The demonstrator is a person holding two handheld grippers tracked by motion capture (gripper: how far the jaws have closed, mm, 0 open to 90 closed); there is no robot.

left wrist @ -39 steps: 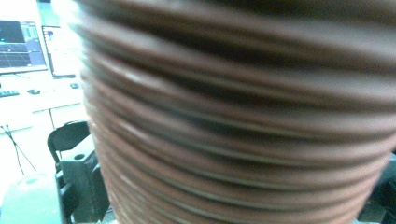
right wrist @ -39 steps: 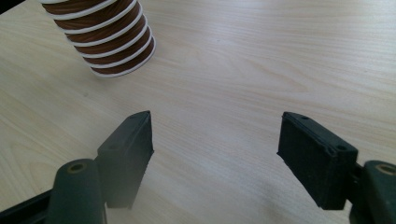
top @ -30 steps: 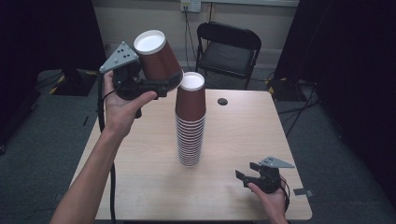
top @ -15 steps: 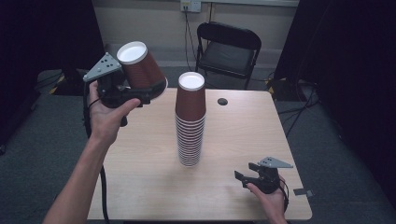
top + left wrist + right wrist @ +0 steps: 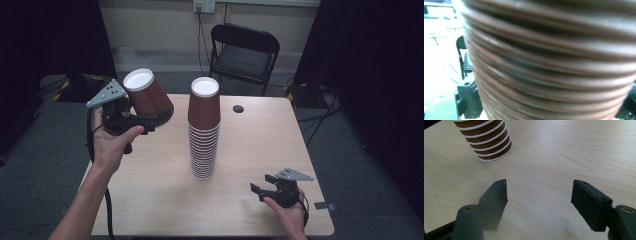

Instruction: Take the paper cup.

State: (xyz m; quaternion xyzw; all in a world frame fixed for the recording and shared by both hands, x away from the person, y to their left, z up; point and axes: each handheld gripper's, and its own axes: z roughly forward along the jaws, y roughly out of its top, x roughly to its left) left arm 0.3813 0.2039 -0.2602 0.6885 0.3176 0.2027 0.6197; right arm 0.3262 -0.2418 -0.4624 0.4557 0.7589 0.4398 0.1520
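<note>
The left gripper (image 5: 150, 119) is clamped on a brown paper cup (image 5: 148, 95), held in the air over the left edge of the surface (image 5: 150, 200). The cup is tilted: its white base faces up and toward the camera in the high view, while its open mouth points down and to the right, toward the tall stack of cups (image 5: 203, 130). The gripper's jaws close on the cup near its wider, lower end, with the grey three-cornered plate sitting just left of the cup's base. In the left gripper view, the ribbed brown wall of stacked cups (image 5: 549, 62) sits very close in front of the lens (blurred, so the jaws themselves cannot be made out there).

The stack stands upright, mouth down, near the middle of the surface, well apart from the held cup and not touching it. Behind it, a small dark round spot (image 5: 238, 108) lies on the surface, and a black folding chair (image 5: 243, 52) stands beyond the far edge.

The right gripper (image 5: 261, 188) rests low near the right front corner of the surface, its jaws standing wide apart with nothing between them; in the right gripper view the bottom rims of the stack (image 5: 486, 142) show ahead and to the left, well clear of the jaws.
</note>
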